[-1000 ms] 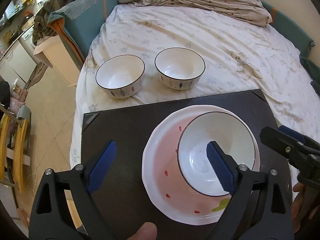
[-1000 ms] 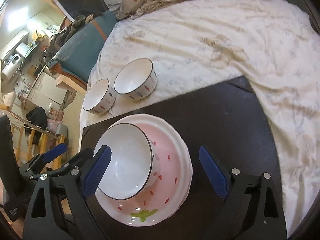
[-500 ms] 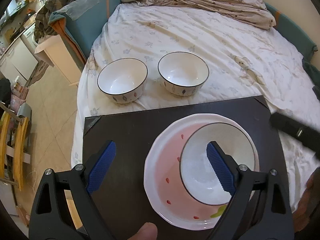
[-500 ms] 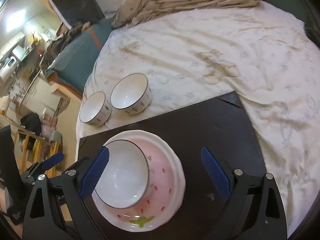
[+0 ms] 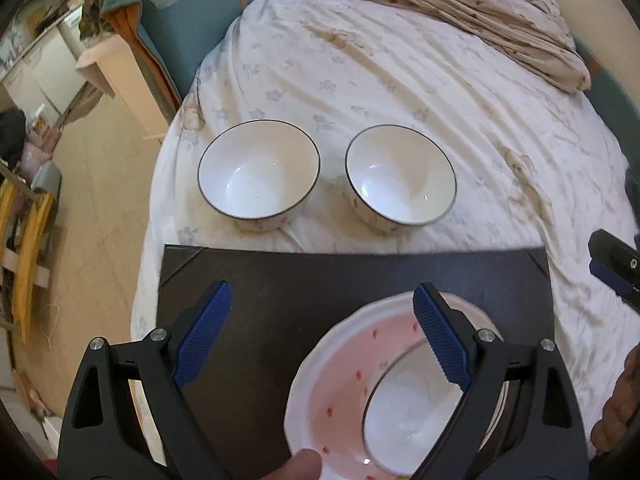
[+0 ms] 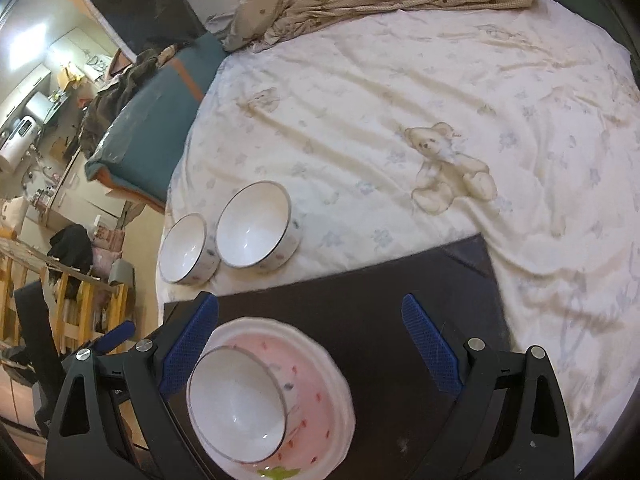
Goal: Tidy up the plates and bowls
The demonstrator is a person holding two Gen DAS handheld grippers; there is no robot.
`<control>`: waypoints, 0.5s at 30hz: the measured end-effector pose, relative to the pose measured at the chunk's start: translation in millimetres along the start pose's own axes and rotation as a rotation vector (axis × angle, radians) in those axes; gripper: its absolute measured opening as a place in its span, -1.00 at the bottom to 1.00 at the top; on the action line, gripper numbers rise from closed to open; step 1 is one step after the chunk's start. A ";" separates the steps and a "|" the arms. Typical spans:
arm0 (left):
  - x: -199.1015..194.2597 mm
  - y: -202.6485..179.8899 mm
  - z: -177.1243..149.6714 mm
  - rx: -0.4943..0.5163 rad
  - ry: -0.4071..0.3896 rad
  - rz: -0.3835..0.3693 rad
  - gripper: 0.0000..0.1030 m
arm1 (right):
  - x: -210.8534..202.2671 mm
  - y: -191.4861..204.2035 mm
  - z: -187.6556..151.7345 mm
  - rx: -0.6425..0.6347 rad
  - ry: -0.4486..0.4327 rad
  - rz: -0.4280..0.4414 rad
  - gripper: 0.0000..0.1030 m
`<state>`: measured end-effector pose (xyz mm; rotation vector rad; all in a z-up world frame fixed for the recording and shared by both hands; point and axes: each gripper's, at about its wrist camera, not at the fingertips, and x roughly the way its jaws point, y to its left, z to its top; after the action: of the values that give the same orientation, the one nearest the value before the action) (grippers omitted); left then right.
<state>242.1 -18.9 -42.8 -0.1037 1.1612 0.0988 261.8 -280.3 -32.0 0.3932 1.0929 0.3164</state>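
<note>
A pink strawberry plate (image 5: 340,380) (image 6: 316,400) lies on a black board (image 5: 300,280) (image 6: 372,296) on the bed, with a white dark-rimmed bowl (image 5: 404,412) (image 6: 236,404) sitting in it. Two more white bowls stand side by side on the sheet beyond the board: the left one (image 5: 258,174) (image 6: 184,254) and the right one (image 5: 400,180) (image 6: 256,230). My left gripper (image 5: 322,336) is open and empty above the board's near part. My right gripper (image 6: 314,344) is open and empty above the plate and board.
The bed's white patterned sheet (image 5: 400,80) stretches beyond the bowls, with a crumpled beige blanket (image 5: 460,4) at the far end. A teal cushion (image 6: 152,140) and the floor with furniture (image 5: 60,140) lie to the left of the bed edge.
Both grippers have pulled back and tilted up from the plate; the two bowls on the sheet now sit nearer the middle of the views. Nothing on the bed moved.
</note>
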 end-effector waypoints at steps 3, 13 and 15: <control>10.6 -2.5 13.6 -0.019 0.017 -0.008 0.75 | 9.6 -11.4 18.3 0.045 0.019 -0.002 0.85; 67.0 0.7 55.5 -0.120 0.140 -0.073 0.57 | 75.9 -7.8 52.6 0.113 0.158 0.052 0.48; 79.4 1.2 59.6 -0.131 0.180 -0.105 0.47 | 97.8 1.5 54.7 0.103 0.202 0.063 0.42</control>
<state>327.5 -7.9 -92.3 -0.2940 1.3260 0.0736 352.8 -244.7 -86.8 0.4963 1.2996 0.3620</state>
